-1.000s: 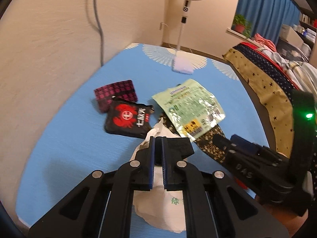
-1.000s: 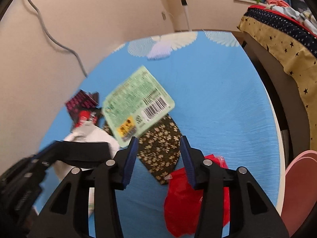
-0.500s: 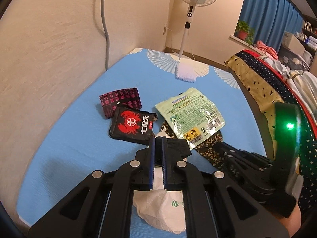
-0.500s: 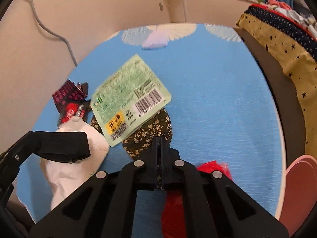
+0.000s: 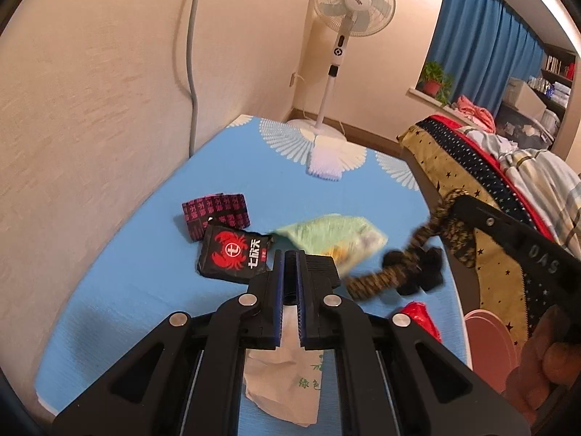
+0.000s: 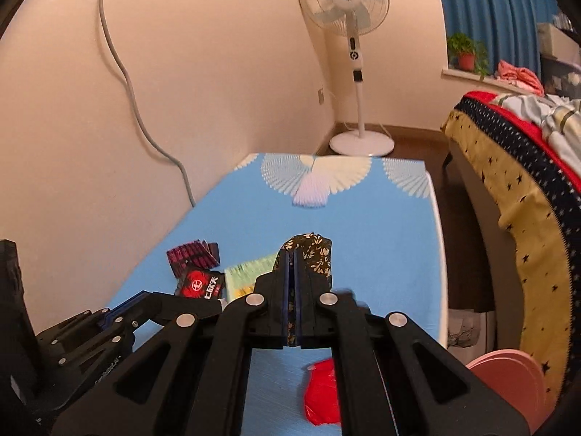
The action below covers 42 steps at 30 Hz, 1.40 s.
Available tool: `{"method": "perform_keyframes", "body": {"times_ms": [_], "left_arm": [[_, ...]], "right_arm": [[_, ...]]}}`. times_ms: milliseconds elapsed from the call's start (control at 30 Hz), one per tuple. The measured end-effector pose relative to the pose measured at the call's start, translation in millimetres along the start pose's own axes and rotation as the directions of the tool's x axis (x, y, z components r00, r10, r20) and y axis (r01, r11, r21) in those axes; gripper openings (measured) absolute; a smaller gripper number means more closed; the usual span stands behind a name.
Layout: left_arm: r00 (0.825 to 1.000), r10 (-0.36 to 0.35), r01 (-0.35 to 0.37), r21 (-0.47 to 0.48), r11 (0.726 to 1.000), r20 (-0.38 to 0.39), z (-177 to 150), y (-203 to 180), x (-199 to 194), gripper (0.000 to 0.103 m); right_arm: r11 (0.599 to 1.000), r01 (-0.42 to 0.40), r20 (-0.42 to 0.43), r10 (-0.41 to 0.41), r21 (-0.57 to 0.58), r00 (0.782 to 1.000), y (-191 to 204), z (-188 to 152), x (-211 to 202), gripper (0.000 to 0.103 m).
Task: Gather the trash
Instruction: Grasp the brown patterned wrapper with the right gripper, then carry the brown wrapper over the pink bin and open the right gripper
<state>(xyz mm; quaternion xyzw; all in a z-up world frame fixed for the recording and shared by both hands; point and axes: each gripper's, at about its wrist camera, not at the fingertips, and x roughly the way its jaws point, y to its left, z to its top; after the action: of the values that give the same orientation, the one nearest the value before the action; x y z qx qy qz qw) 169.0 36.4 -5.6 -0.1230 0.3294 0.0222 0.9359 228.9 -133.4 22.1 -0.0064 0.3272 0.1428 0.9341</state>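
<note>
The floral wrapper (image 6: 308,250) is pinched between the closed pads of the right gripper (image 6: 291,254) and hangs clear above the blue table (image 6: 381,239); in the left view it dangles as a twisted strip (image 5: 385,276) at 3 o'clock from the left gripper (image 5: 290,254). To do this step well, I judge the grip should stay firm and the carry smooth, since the limp strip could swing or slip, and the green packet (image 5: 334,234), blurred just at 9 o'clock of it, looks disturbed by the lift. The left gripper has its pads together on a white paper bag (image 5: 287,374), probably where the trash goes; the bag's mouth is not visible, so feeding the strip in may need it held wider. Outward, a black crab packet (image 5: 232,252) and a maroon packet (image 5: 216,214) lie at 10 o'clock of the left gripper, a red wrapper (image 6: 323,396) at 5 o'clock of the right one, near the pink bin (image 6: 508,378). A fan (image 6: 345,0) and a bed (image 6: 515,167) stand well apart and block nothing.
</note>
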Motion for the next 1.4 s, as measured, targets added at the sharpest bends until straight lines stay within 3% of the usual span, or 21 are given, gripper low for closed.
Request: {"method": "perform_keyframes", "body": {"times_ms": [567, 1033, 1400], "left_arm": [[0.997, -0.067, 0.065, 0.058, 0.996, 0.041, -3.9, -16.9, -29.7, 0.006], [0.994, -0.096, 0.089, 0.130, 0.988, 0.049, -14.9, -41.3, -42.7, 0.006], [0.992, -0.117, 0.109, 0.168, 0.980, 0.041, -24.3, -56.0, -45.1, 0.006]], "right_arm": [[0.999, 0.042, 0.070, -0.042, -0.002, 0.997, -18.8, 7.6, -86.3, 0.002], [0.995, 0.099, 0.093, -0.101, 0.025, 0.990, -43.3, -19.9, -140.9, 0.002], [0.985, 0.155, 0.126, -0.164, 0.081, 0.978, -68.0, -46.7, -157.6, 0.002]]}}
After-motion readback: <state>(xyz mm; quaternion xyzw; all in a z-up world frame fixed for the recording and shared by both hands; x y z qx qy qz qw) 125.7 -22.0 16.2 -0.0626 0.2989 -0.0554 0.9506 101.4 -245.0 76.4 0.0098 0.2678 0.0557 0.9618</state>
